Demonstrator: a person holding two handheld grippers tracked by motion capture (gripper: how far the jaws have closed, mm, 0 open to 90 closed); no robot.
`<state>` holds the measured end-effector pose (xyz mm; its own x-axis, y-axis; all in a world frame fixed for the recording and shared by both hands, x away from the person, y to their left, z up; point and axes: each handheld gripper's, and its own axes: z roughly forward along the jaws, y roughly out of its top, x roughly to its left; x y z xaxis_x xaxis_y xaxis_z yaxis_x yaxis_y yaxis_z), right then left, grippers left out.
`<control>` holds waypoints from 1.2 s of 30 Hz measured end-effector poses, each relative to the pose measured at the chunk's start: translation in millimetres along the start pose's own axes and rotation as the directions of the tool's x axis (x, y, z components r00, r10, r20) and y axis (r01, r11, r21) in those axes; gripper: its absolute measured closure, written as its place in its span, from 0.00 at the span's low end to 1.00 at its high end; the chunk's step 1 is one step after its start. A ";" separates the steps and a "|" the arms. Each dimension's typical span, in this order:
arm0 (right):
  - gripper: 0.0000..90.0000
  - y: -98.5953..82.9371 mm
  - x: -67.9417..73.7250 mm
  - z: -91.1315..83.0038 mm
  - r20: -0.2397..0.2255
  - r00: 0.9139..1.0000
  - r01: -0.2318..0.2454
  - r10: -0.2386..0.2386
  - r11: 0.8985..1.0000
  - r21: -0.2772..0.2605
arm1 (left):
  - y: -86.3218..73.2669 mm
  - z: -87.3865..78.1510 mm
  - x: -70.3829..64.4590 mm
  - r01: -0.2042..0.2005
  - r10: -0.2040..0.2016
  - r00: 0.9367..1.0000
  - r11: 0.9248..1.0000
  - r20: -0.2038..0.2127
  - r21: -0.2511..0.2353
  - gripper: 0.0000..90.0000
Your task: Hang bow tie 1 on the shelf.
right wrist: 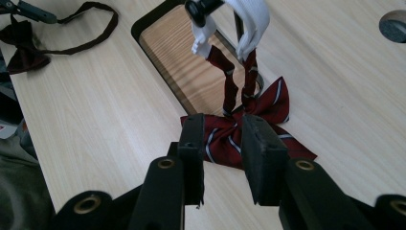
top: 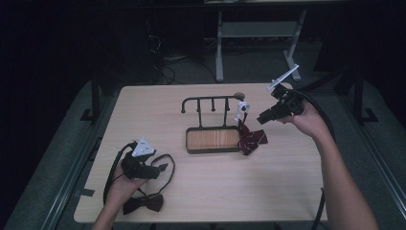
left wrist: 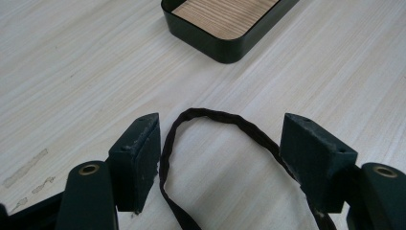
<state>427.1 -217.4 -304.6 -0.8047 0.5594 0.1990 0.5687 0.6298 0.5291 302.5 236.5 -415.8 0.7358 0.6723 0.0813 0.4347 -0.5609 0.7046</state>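
Note:
A black rack stands over a wood-floored tray at the table's middle. A red striped bow tie hangs by a white band from the rack's right end, its wings resting on the table. My right gripper hovers just right of it. In the right gripper view the gripper is open, with the bow tie just beyond its jaws. A dark bow tie lies at the front left. My left gripper is open, straddling its strap on the table.
The tray's black corner lies ahead of the left gripper. A round cable hole sits in the tabletop behind the rack. A second table's white legs stand on the dark floor beyond.

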 end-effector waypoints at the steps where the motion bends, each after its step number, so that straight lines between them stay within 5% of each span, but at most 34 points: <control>1: 0.77 -1.3 0.3 0.6 0.001 1.000 0.001 -0.001 1.000 -0.001 | -0.1 0.0 0.0 0.000 0.000 1.000 1.000 0.000 0.000 0.34; 36: 0.53 -48.7 11.0 17.6 -0.022 1.000 -0.023 0.022 0.999 -0.042 | -0.7 0.1 0.4 -0.005 0.005 1.000 1.000 0.003 0.010 0.34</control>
<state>393.5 -232.5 -342.6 -0.7954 0.5612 0.2287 0.5794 0.5936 0.5585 302.5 237.1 -416.3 0.7394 0.6682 0.0826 0.4360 -0.5688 0.6974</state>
